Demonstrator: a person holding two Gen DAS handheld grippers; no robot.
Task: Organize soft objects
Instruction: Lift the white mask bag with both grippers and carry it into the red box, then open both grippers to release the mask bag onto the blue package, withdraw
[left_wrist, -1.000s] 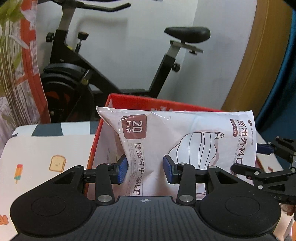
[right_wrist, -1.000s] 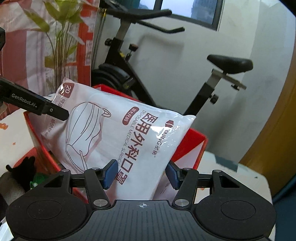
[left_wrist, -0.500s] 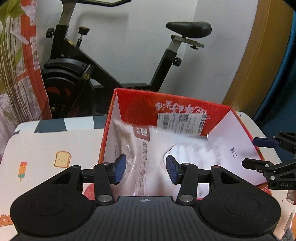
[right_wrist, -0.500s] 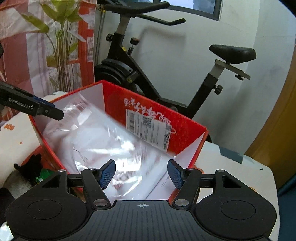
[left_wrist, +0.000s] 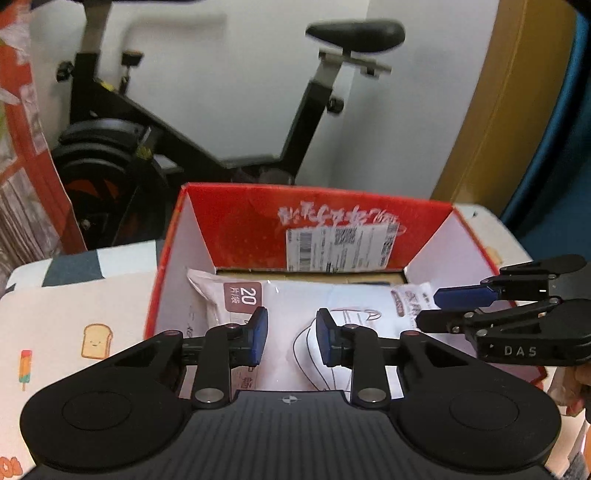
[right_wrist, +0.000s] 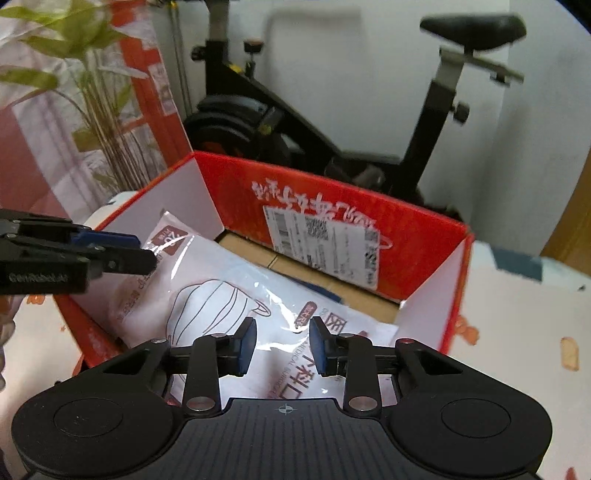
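Observation:
A white plastic pack of face masks (left_wrist: 295, 306) lies flat inside the open red cardboard box (left_wrist: 317, 229); it also shows in the right wrist view (right_wrist: 221, 299), in the same box (right_wrist: 332, 206). My left gripper (left_wrist: 290, 341) is open above the pack's near edge, holding nothing. My right gripper (right_wrist: 282, 345) is open above the pack's other end, also empty. The right gripper shows at the right of the left wrist view (left_wrist: 480, 306). The left gripper shows at the left of the right wrist view (right_wrist: 110, 251).
The box stands on a table with a printed cloth (left_wrist: 74, 325). A black exercise bike (left_wrist: 184, 140) stands behind against a white wall. A potted plant (right_wrist: 74, 92) and red-patterned hangings are at the left. Dark items lie by the box's left side.
One second ago both grippers held the mask pack upright above the box. It dropped into the box and now lies flat. Both grippers have closed in a little and hang over it.

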